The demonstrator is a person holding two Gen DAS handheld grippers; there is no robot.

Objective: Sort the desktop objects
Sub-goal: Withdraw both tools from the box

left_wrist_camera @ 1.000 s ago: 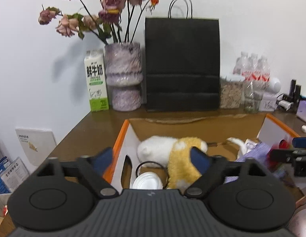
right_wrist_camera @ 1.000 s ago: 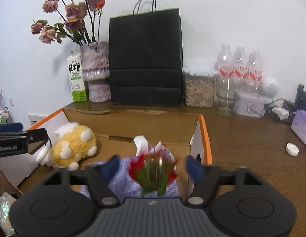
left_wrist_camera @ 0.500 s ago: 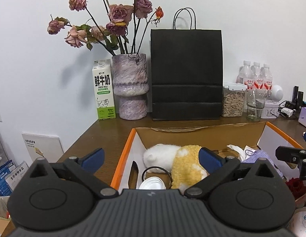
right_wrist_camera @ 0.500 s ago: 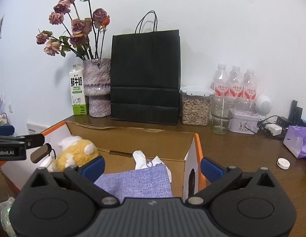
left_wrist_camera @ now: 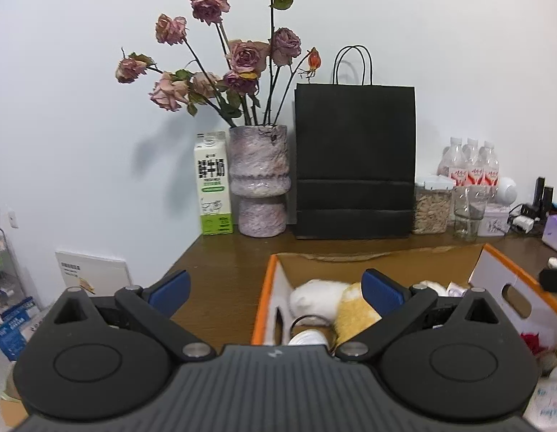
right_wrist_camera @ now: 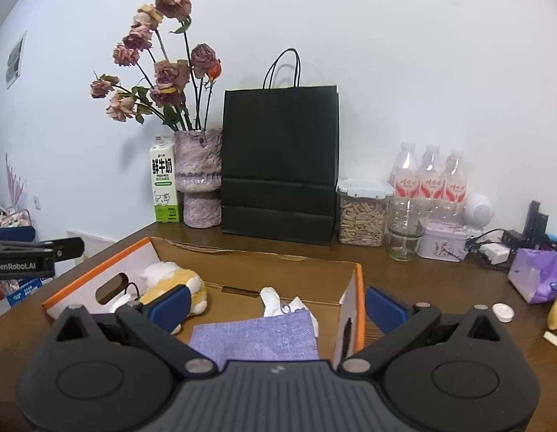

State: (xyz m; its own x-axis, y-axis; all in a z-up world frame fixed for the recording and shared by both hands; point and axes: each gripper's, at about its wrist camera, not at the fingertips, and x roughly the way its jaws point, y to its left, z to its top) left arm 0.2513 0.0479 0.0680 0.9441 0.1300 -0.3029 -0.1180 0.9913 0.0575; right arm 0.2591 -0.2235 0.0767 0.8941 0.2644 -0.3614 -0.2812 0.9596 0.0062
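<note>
We hold the left gripper (left_wrist_camera: 273, 286) and right gripper (right_wrist_camera: 276, 304) wide open, empty, above the box (right_wrist_camera: 98, 270) holding a plush toy (right_wrist_camera: 170, 280).

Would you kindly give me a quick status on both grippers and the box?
Left gripper open, empty. Right gripper open, empty, above the cardboard box. Plush toy and purple cloth inside the box. Nothing blocking.

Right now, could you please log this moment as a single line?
left gripper: open, empty | right gripper: open, empty | cardboard box: holds plush toy, purple cloth | small white disc: on desk
</note>
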